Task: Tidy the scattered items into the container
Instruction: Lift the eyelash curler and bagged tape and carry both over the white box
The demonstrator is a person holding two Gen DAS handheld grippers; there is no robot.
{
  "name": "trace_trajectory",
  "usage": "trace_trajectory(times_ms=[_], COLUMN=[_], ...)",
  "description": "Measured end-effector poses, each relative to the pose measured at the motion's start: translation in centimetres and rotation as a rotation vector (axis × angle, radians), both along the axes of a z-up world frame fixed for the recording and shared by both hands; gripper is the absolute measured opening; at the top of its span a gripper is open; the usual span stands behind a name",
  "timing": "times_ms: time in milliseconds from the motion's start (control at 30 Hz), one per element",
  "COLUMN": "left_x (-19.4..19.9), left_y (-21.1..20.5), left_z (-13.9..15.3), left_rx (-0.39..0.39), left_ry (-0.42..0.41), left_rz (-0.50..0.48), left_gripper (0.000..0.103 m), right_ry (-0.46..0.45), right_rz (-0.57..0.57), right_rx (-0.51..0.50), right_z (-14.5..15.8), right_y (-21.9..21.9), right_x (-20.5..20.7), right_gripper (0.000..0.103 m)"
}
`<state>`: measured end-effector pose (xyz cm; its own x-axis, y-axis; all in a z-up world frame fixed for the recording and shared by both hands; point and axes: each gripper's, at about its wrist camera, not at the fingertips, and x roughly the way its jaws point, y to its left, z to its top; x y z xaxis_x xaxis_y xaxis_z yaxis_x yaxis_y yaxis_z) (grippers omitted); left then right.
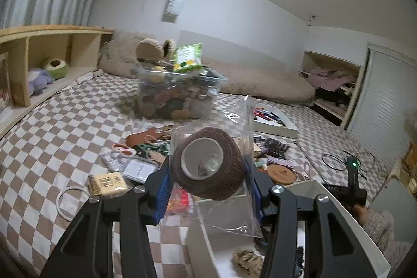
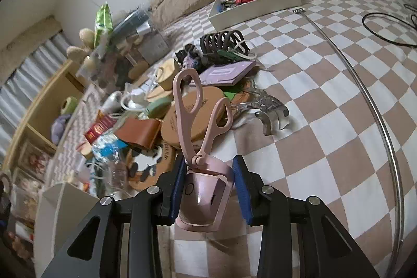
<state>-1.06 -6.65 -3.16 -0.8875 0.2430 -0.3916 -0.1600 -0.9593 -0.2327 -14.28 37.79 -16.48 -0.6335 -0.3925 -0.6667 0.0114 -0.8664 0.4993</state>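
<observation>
My left gripper (image 1: 208,188) is shut on a clear plastic bag holding a brown bandage roll (image 1: 208,163), lifted above the checkered bed. Below it and to the right stands a white box (image 1: 328,196) with a coil of twine inside. My right gripper (image 2: 209,186) is shut on a pink eyelash curler (image 2: 206,197), whose handles (image 2: 187,106) stick up away from the blue pads (image 2: 241,189). Past the curler lies the heap of scattered items (image 2: 166,121): wooden coasters, a brown leather pouch, a purple card. A full clear bin (image 1: 179,95) sits further back on the bed.
A white tray of pens (image 2: 260,1) rests near the pillow. A long metal rod (image 2: 365,93) and a black cable (image 2: 385,28) lie on the right of the bed. A clear hair claw (image 2: 271,111) is beside the heap. A wooden shelf (image 1: 52,48) borders the left side.
</observation>
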Motion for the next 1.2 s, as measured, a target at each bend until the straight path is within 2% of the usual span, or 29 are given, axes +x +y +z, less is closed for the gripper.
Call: trace_trajectory(times_ms=[333, 633, 833, 1033, 1200], left_x=[0.7, 1.0, 1.0, 1.4, 1.5], left_y=[1.9, 2.5, 3.4, 4.0, 5.4], left_z=[0.2, 0.0, -0.1, -0.1, -0.2], left_rx=[-0.035, -0.052, -0.078, -0.107, -0.147], left_ry=[-0.004, -0.016, -0.032, -0.041, -0.063], left_rz=[-0.058, -0.070, -0.078, -0.091, -0.122], left_gripper=[0.050, 0.050, 0.050, 0.050, 0.050], right_ry=[0.063, 0.179, 0.254, 0.291, 0.259], right_rz=[-0.046, -0.059, 0.010, 0.131, 0.258], right_rx=[-0.152, -0.251, -0.252, -0.232, -0.160], right_z=[1.6, 5.3, 9.2, 12.3, 12.9], right_y=[2.3, 3.6, 2.9, 0.8, -2.6], right_x=[1.6, 4.6, 6.6, 8.3, 9.1], right_gripper=[0.037, 0.037, 0.037, 0.037, 0.037])
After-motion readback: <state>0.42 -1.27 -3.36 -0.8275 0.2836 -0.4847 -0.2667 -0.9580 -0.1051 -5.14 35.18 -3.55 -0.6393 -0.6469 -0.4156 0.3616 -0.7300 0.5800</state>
